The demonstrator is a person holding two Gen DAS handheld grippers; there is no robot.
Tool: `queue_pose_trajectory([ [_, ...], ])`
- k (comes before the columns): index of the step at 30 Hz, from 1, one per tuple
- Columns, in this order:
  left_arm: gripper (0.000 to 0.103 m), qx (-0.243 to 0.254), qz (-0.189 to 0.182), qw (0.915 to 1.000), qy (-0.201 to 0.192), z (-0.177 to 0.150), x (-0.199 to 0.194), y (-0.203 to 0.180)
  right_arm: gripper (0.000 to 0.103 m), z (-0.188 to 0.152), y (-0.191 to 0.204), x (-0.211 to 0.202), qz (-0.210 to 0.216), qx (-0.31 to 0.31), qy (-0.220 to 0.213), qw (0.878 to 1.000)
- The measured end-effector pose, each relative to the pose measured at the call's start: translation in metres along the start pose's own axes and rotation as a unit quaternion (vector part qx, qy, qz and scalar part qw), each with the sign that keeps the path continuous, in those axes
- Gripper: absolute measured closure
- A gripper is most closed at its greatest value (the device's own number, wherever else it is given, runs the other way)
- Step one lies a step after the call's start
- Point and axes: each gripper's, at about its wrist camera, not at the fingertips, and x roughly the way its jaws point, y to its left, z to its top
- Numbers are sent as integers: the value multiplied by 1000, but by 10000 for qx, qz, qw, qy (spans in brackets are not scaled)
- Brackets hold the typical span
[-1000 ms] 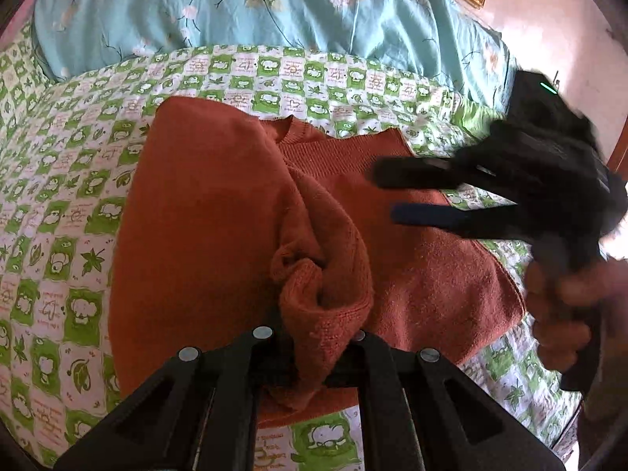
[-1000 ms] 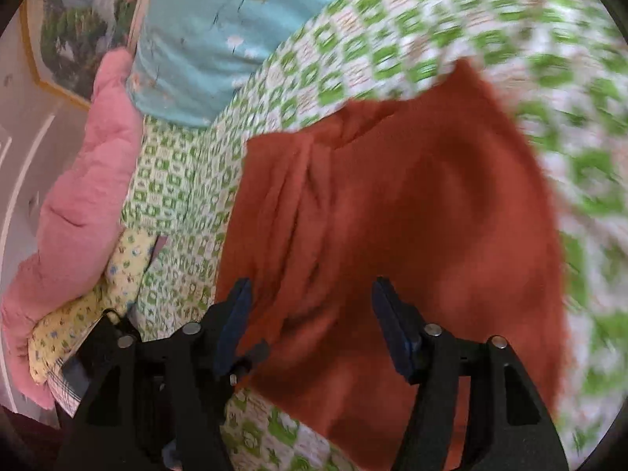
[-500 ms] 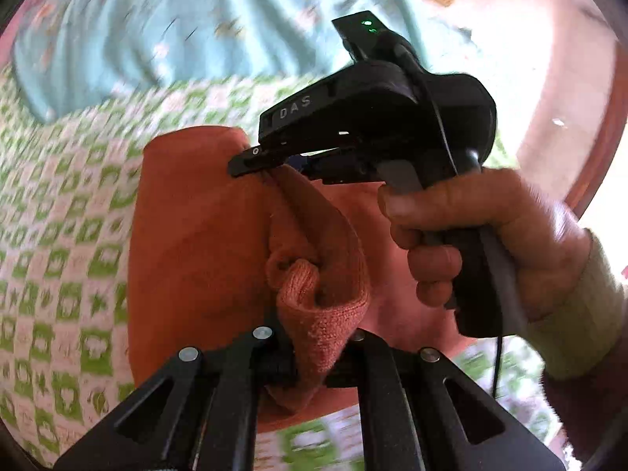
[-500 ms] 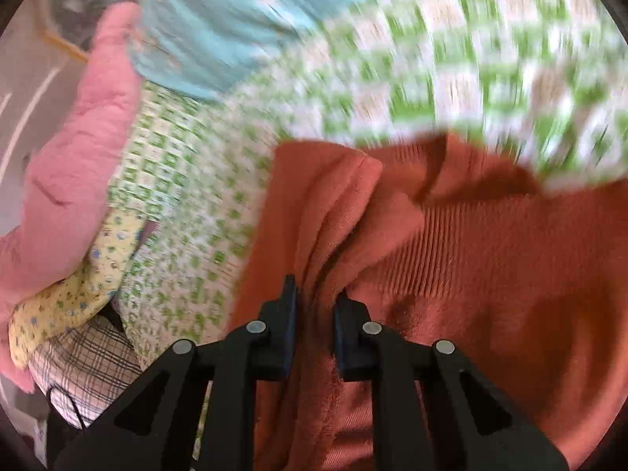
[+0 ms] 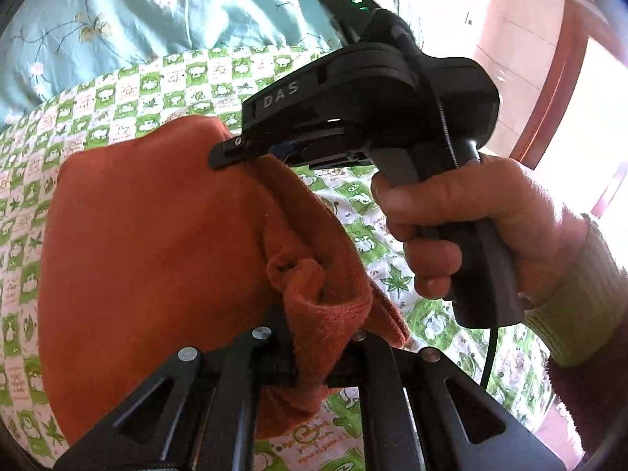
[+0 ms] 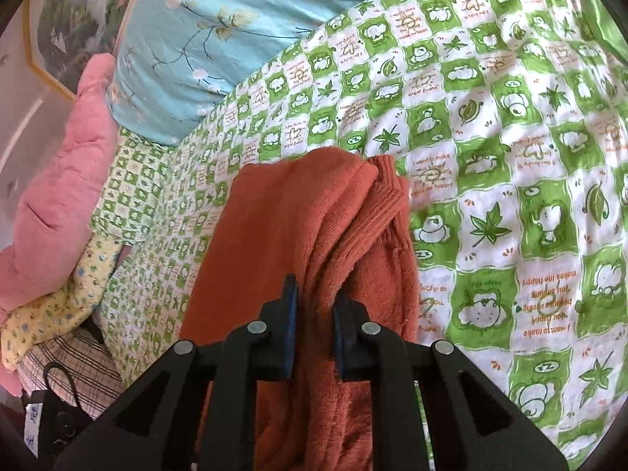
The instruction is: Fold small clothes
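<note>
Rust-orange knit sweater (image 6: pixel 298 227) lifted over the green-checked bedspread (image 6: pixel 490 157), bunched lengthwise. Left gripper (image 5: pixel 314 357) jaws clenched on a wad of its hem; right gripper (image 6: pixel 314 337) jaws clamped on a fold near the ribbed collar. No containers visible.

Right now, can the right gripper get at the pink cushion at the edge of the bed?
Probably not as things stand. The right gripper is shut on the orange sweater, which the left gripper also holds. The pink cushion lies apart, off to the side.
</note>
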Motion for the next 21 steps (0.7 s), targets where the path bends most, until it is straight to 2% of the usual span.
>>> queue_pose_trajectory([
  [3, 97, -92, -41, 9999, -64, 4, -1, 4, 87, 3, 8, -3, 66, -188, -92, 9998],
  [6, 96, -125, -59, 9999, -30, 2, 3, -2, 87, 4, 8, 0, -80, -319, -73, 9994],
  [11, 85, -106, -223, 9996, 160, -5, 8, -4, 84, -5, -4, 7, -379, -207, -5, 9991],
  [13, 74, -111, -352, 9991, 224, -8, 1, -2, 76, -8, -7, 0, -369, -49, -85, 9993],
  [14, 70, -128, -421, 9987, 241, -9, -4, -1, 71, -9, -6, -3, -467, -37, -130, 9988],
  [15, 60, -145, -438, 9986, 259, -10, -8, 1, 65, -11, -5, -7, -573, -34, -170, 9982],
  [16, 56, -162, -446, 9985, 273, -12, -13, 5, 62, -13, -3, -13, -674, -45, -234, 9974],
  [18, 56, -213, -505, 9981, 278, -18, -27, 16, 57, -18, 1, -23, -788, -50, -315, 9964],
  [20, 54, -297, -486, 9980, 261, -22, -43, 27, 46, -22, 4, -29, -790, -22, -368, 9962],
  [21, 52, -380, -428, 9981, 210, -24, -53, 37, 33, -25, 6, -33, -745, -2, -382, 9965],
])
